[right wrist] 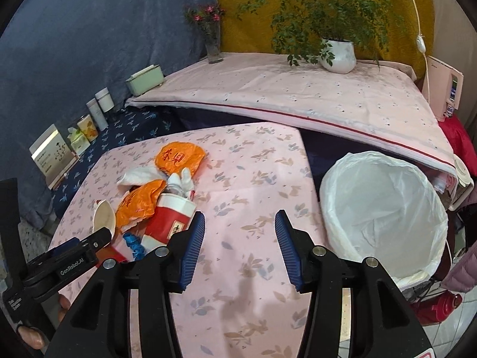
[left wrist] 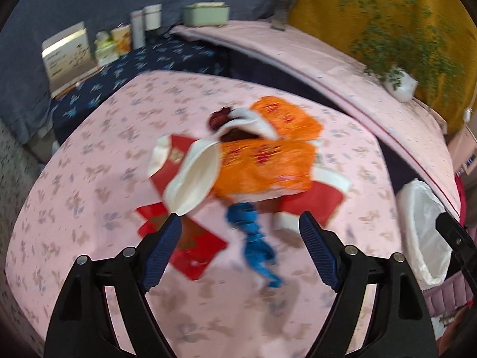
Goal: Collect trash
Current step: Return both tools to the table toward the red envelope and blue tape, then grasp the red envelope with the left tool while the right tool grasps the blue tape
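A: Two grippers over the pink leaf-print tablecloth (right wrist: pixel 256 179), and one legible label: "GenRobot.AI" in white along the black body of the left gripper (left wrist: pixel 240 223), seen from the right wrist camera.

B: On the trash?

A: Red characters on the orange plastic bags (left wrist: pixel 262 161), too blurred to read. The left gripper's jaws stand wide with nothing between them; the trash pile lies just beyond its fingertips: red paper cups (right wrist: pixel 170 217), a squashed white cup (left wrist: pixel 193 182), the bags. A blue crumpled scrap (left wrist: pixel 253 238) lies between the fingers.

B: The right gripper (right wrist: pixel 240 223)?

A: Partly open, gripping nothing, bare cloth between its fingers. The white-lined bin (right wrist: pixel 384 211) sits right of its right fingertip, the trash left of its left one.

B: The room?

A: Blue and mustard drapes, a potted plant (right wrist: pixel 337 50).
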Available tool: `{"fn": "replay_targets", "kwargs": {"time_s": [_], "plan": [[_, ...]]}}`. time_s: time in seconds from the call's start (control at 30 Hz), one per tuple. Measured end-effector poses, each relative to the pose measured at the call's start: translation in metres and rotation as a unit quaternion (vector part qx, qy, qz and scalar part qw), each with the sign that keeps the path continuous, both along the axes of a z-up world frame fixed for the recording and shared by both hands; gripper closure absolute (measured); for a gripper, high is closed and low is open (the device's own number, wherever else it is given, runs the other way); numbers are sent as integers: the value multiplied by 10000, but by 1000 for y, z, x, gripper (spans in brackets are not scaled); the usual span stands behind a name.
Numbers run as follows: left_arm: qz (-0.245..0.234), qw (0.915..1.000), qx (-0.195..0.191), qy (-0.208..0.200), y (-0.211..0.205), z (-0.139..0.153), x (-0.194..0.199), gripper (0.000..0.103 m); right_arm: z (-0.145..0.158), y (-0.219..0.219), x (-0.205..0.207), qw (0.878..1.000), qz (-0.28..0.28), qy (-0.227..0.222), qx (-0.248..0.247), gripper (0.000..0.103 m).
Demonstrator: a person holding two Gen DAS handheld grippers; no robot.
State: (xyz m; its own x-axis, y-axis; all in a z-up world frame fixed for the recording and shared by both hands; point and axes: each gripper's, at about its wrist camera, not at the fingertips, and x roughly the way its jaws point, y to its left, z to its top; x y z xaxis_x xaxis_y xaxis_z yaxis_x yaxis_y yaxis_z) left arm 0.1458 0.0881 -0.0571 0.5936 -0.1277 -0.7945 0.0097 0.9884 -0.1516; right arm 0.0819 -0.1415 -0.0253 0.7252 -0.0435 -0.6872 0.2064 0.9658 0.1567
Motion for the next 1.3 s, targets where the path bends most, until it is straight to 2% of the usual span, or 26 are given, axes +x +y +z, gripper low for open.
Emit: {"fn": "replay_targets", "kwargs": {"time_s": [0.13,0.33,0.47,0.53,0.63,0.7,0.8,1.1,1.2,1.3], "plan": [[358,9987,-216,295,33,-17,3,26,-14,26,9,9996,218,142,79,55],[563,9930,-758,703,57,-38,7,28,-38,68,23,9974,590,397,75,55],[604,9870,-1116,984,67,-52,12,39,-53,90,32,9954,758,574,109,55],[597,9859,-1154,1052,69,-57,13,46,-61,99,35,9943,837,660,95,55],[476,9864,-1151,1073,70,-61,13,62,-71,112,42,9927,916,777,57,55],[374,9862,-1185,1097,71,-63,14,76,-78,119,45,9917,957,853,39,55],[269,9858,-1236,1101,72,-64,13,83,-87,126,51,9902,1004,973,40,55],[202,9862,-1256,1061,81,-63,12,88,-106,141,66,9872,1095,1161,16,55],[205,9863,-1258,1051,83,-63,12,89,-111,146,70,9863,1135,1197,-12,58],[209,9869,-1229,1025,85,-62,11,89,-115,151,73,9851,1188,1242,-67,68]]}}
